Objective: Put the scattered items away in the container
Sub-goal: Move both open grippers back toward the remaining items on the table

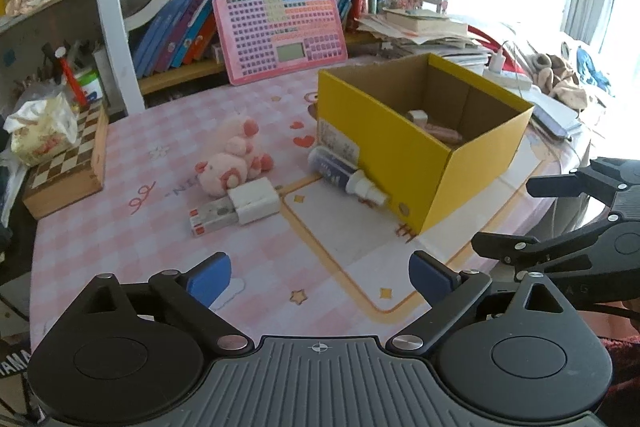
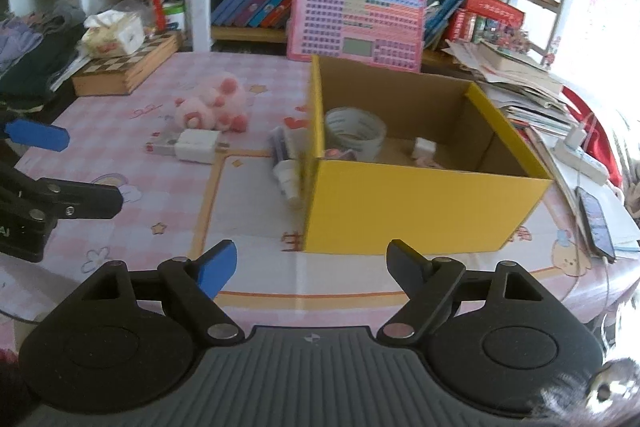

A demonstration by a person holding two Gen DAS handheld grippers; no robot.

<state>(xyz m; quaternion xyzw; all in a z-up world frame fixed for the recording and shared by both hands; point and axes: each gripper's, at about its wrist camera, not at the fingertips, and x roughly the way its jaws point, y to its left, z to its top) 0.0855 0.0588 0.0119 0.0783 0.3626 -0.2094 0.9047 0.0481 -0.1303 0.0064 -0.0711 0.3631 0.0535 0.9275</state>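
An open yellow cardboard box (image 1: 400, 163) (image 2: 420, 207) stands on the pink checked table mat. In it lie a tape roll (image 2: 354, 131), a small white item (image 2: 424, 147) and a pink item (image 1: 440, 133). A spray bottle (image 1: 344, 175) (image 2: 286, 167) lies against the box's left side. Further left are a pink plush toy (image 1: 236, 159) (image 2: 212, 107), a white charger (image 1: 256, 205) (image 2: 198, 145) and a small clear pack (image 1: 212, 217) beside it. My left gripper (image 1: 322, 279) (image 2: 80, 167) is open and empty, short of the charger. My right gripper (image 2: 312, 265) (image 1: 502, 215) is open and empty before the box's near wall.
A wooden chessboard case (image 1: 68, 167) with a tissue pack (image 1: 40, 127) on it sits at the table's left. A pink keyboard toy (image 1: 280, 31) leans on the bookshelf behind. Stacked papers (image 2: 520, 79), a power strip (image 2: 580, 155) and a phone (image 2: 596, 223) lie right of the box.
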